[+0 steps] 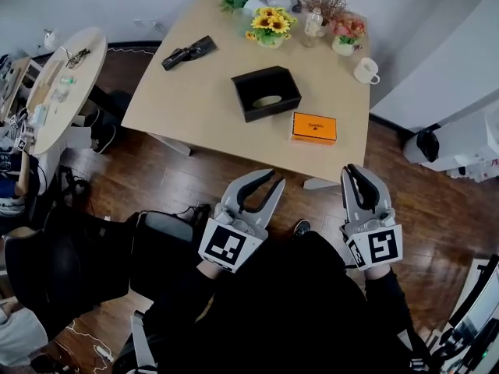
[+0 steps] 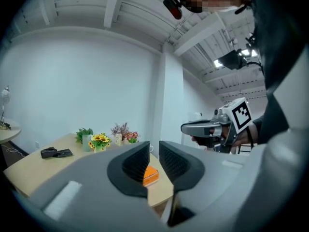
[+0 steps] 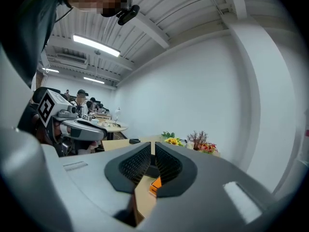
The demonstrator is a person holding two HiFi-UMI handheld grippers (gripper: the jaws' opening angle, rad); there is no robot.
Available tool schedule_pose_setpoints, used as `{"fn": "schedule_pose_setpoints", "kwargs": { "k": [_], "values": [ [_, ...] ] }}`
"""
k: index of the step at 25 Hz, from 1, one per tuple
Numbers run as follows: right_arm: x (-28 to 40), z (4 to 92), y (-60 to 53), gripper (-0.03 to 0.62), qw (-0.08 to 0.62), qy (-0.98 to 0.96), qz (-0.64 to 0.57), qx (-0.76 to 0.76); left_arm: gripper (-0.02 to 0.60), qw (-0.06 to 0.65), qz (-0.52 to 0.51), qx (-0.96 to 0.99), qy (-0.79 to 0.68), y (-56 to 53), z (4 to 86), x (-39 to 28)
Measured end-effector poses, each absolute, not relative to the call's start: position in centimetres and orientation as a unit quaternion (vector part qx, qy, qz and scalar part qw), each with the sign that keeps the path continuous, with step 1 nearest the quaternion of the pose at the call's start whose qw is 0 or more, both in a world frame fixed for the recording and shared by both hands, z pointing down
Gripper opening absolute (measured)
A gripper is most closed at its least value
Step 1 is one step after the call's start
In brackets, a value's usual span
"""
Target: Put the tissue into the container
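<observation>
A black open-topped container [image 1: 266, 92] stands on the light wooden table [image 1: 195, 107], with a pale oval shape showing inside it. Just to its front right lies a flat orange box [image 1: 314, 128], perhaps the tissue pack. Both grippers hang over the wooden floor, short of the table's near edge. My left gripper [image 1: 274, 179] is shut and empty; between its jaws the orange box [image 2: 150, 174] shows far off. My right gripper [image 1: 352, 170] is also shut and empty, and points at the orange box [image 3: 155, 183] and the container [image 3: 151, 170].
At the table's far end stand sunflowers [image 1: 270, 25], other small potted plants [image 1: 347, 29] and a white mug [image 1: 365, 70]. A black object [image 1: 189, 53] lies at the far left. A round side table [image 1: 58, 84] with clutter is on the left, with dark chairs [image 1: 70, 255] below it.
</observation>
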State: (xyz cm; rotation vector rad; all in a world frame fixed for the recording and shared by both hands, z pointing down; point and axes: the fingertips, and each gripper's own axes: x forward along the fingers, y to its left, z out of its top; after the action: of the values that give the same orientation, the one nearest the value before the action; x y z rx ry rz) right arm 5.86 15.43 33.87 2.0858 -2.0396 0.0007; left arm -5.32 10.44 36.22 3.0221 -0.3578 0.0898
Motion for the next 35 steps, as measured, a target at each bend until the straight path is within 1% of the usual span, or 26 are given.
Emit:
{"fn": "schedule_pose_setpoints", "kwargs": {
  "k": [8,10,14,17,20,25,31,35],
  "values": [
    [7.6,38.4,13.4,0.028,0.162,-0.695,0.028,0.700,0.048,0.054,0.077,0.989,-0.112,8.4,39.8,-4.3],
    [8.7,39.6,12.6,0.040,0.173,-0.696,0.029,0.696,0.057,0.047,0.098,0.988,-0.113,7.9,41.0,-3.5],
    [11.1,43.6,10.5,0.082,0.195,-0.709,0.045,0.676,0.074,0.044,0.141,0.981,-0.124,6.5,43.6,-1.4],
    [13.4,47.0,9.0,0.126,0.208,-0.722,0.072,0.656,0.099,0.046,0.178,0.975,-0.127,5.7,45.8,0.9],
    [15.2,50.3,7.7,0.137,0.225,-0.734,0.100,0.633,0.132,0.045,0.219,0.967,-0.120,5.0,48.0,3.4],
    [17.7,55.0,6.5,0.184,0.250,-0.746,0.131,0.603,0.151,0.040,0.270,0.954,-0.122,4.3,51.4,6.9],
    [18.9,58.5,6.0,0.240,0.279,-0.754,0.153,0.575,0.172,0.048,0.318,0.938,-0.131,3.1,55.4,8.6],
    [19.4,60.4,6.1,0.261,0.293,-0.747,0.176,0.570,0.187,0.052,0.336,0.932,-0.124,2.1,57.4,9.0]
  ]
}}
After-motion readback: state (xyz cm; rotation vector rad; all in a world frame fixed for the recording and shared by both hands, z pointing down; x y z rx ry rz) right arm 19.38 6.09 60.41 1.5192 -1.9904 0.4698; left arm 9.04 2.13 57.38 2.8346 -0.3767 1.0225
